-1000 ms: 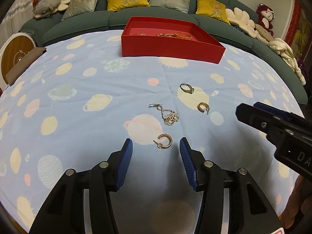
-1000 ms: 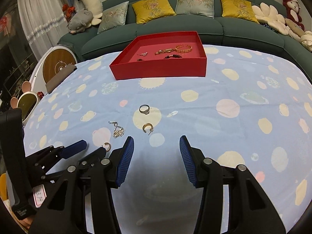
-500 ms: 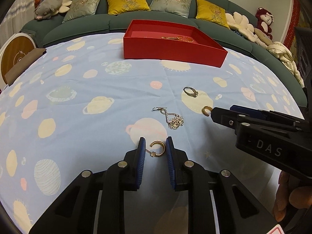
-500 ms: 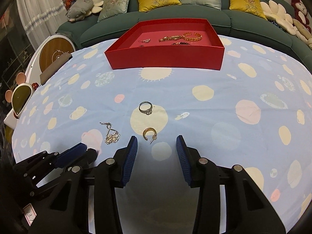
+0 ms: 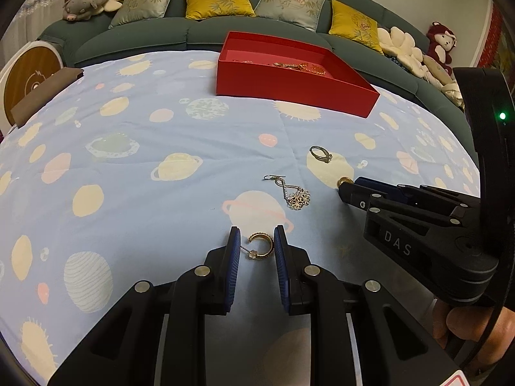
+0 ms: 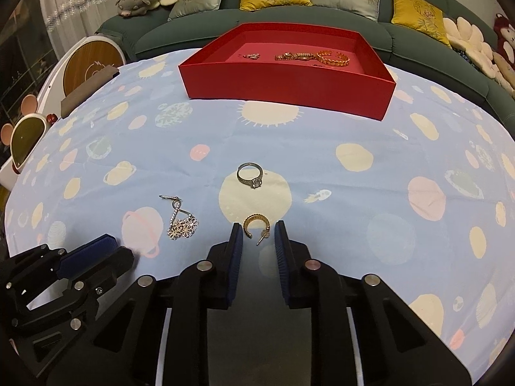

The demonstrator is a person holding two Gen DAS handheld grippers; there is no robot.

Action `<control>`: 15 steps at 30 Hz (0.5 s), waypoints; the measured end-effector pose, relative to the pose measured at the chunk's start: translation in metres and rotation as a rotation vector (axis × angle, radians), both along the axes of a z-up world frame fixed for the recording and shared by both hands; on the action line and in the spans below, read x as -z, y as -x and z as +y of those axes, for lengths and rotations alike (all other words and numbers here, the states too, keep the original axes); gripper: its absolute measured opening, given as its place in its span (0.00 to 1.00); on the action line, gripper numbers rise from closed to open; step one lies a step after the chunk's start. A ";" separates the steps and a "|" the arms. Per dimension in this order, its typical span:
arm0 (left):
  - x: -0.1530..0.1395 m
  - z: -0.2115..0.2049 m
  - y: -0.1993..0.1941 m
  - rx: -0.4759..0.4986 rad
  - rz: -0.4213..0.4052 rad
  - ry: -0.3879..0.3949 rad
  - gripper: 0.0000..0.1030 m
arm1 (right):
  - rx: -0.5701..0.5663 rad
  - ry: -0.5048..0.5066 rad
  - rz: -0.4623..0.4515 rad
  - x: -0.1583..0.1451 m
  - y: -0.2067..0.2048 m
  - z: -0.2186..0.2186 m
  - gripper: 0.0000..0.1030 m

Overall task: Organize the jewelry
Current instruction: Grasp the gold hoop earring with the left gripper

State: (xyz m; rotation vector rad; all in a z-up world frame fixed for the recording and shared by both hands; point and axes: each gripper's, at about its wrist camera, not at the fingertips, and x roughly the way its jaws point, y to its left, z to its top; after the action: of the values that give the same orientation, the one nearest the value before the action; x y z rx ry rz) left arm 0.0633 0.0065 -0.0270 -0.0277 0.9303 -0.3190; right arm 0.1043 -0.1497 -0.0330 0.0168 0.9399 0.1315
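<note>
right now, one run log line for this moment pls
left gripper: closing round gold hoop | right gripper: straddling second hoop | ring, flower earring: on cloth | red tray: partly filled

The right gripper (image 6: pixel 256 236) brackets a gold hoop earring (image 6: pixel 254 225) on the planet-print cloth (image 6: pixel 354 193) — pads not visibly touching it. A ring (image 6: pixel 250 175) lies beyond; a flower earring (image 6: pixel 181 222) to the left — near the left gripper (image 6: pixel 96 254). A red tray (image 6: pixel 283 77) holds gold bracelets (image 6: pixel 313 57).
</note>
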 end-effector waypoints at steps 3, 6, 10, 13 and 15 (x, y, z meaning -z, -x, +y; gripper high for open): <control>-0.004 0.003 0.002 -0.001 0.000 0.009 0.18 | -0.001 0.031 -0.004 -0.001 0.001 0.004 0.15; -0.008 0.007 0.003 -0.004 0.005 0.020 0.18 | 0.026 0.030 -0.008 -0.001 0.006 0.004 0.15; -0.016 0.009 0.003 -0.003 0.001 0.016 0.18 | 0.101 -0.055 -0.007 -0.003 0.014 -0.003 0.15; -0.024 0.009 0.004 -0.005 -0.011 0.014 0.18 | 0.131 -0.126 -0.011 -0.007 0.021 -0.007 0.15; -0.028 0.010 0.004 -0.013 -0.017 0.018 0.18 | 0.121 -0.136 -0.022 -0.012 0.025 -0.007 0.15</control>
State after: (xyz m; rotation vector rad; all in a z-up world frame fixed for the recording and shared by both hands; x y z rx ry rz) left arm 0.0596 0.0164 0.0013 -0.0479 0.9103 -0.3150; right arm 0.0790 -0.1567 -0.0209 0.1977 0.9046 0.0829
